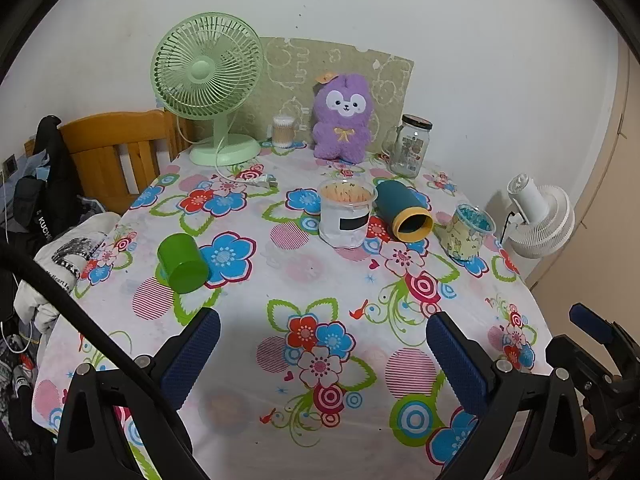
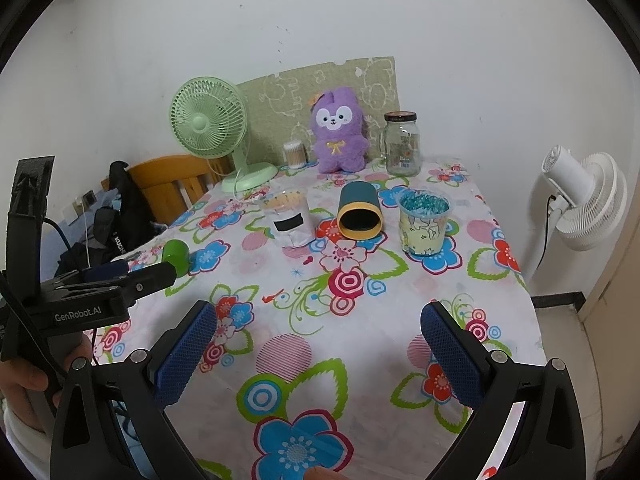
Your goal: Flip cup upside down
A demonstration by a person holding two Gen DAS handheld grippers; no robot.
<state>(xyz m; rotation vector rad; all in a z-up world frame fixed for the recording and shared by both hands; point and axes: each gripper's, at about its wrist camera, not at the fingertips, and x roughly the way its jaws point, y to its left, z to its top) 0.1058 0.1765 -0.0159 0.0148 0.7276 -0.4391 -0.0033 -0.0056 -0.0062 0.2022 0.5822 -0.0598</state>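
The teal cup [image 1: 403, 211] is laid on its side mid-desk [image 1: 344, 292], far from both claws, yellow-rimmed mouth turned near-right. The left claw [image 1: 323, 354] and right claw [image 2: 319, 350] are spread wide, empty.

Teal, yellow-rimmed cup [image 1: 404, 211] on its side, seemingly empty.

A green plastic fan [image 1: 208, 68] and a purple fluffy toy bunny [image 1: 344, 116] stand far back on the flowery desk [image 1: 320, 300], with a clear glass jar [image 1: 412, 144] to the right.
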